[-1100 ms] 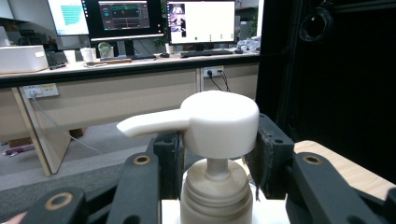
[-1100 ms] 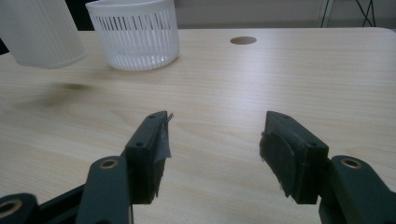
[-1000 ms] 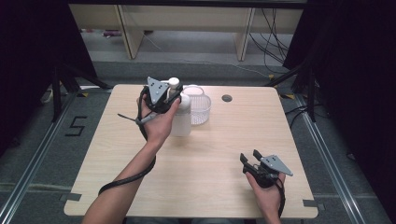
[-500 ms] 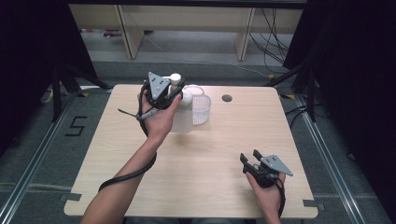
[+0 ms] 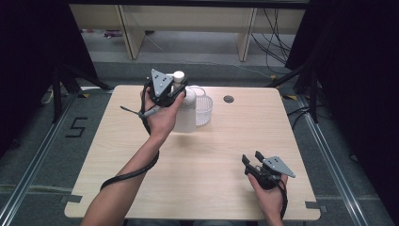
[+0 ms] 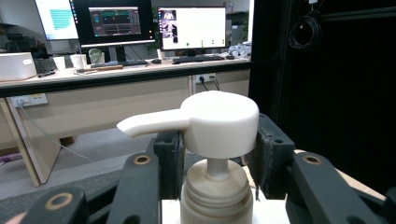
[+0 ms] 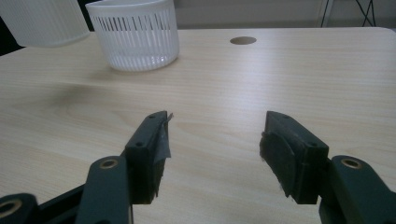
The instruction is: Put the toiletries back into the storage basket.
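Bottle has risen slightly since a second ago, near the table's far edge beside the slotted basket; left gripper clamps its pump neck, suggesting a carry. Right gripper rests open by the near right corner.

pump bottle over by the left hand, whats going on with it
A person holds a tool in each hand at a wooden table. The left tool is closed on the neck of a white pump bottle, just under its pump head, and the bottle looks lifted slightly off the table. A white slotted basket stands right beside it. The right tool sits near the table's front edge with its jaws apart, nothing between them.
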The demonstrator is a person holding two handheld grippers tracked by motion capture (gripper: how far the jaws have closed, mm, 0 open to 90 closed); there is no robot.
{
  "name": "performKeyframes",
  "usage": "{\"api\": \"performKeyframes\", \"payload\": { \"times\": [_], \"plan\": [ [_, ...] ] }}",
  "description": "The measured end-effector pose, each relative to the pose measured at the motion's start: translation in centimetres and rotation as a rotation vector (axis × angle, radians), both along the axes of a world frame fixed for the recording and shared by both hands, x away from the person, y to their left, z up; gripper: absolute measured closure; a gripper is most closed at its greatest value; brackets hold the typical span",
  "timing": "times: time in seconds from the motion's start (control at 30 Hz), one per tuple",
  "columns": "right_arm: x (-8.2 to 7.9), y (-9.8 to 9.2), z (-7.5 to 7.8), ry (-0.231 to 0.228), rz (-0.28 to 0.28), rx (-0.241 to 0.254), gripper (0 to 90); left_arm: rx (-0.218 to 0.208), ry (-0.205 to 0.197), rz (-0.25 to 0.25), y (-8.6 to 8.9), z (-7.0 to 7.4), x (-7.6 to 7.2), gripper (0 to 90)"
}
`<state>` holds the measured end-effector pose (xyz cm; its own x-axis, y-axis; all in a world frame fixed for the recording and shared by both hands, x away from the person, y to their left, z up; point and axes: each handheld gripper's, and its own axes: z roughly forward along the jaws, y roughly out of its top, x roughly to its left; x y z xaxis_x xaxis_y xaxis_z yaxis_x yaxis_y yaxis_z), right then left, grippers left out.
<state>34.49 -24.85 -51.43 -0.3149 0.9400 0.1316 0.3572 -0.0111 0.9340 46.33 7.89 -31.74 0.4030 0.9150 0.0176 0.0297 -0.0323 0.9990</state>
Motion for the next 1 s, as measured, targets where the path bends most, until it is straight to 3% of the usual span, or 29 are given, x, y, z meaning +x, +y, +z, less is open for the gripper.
{"api": "performKeyframes", "payload": {
  "times": [0.27,1.0],
  "plan": [
    [0.1,0.0,-0.1,-0.017,0.002,-0.002,41.7,-0.002,-0.005,-0.007,-0.2,0.6,0.2,59.2],
    [0.1,-0.1,-0.1,-0.008,0.010,-0.001,41.7,-0.016,-0.015,-0.024,-0.8,1.8,0.7,59.3]
  ]
}}
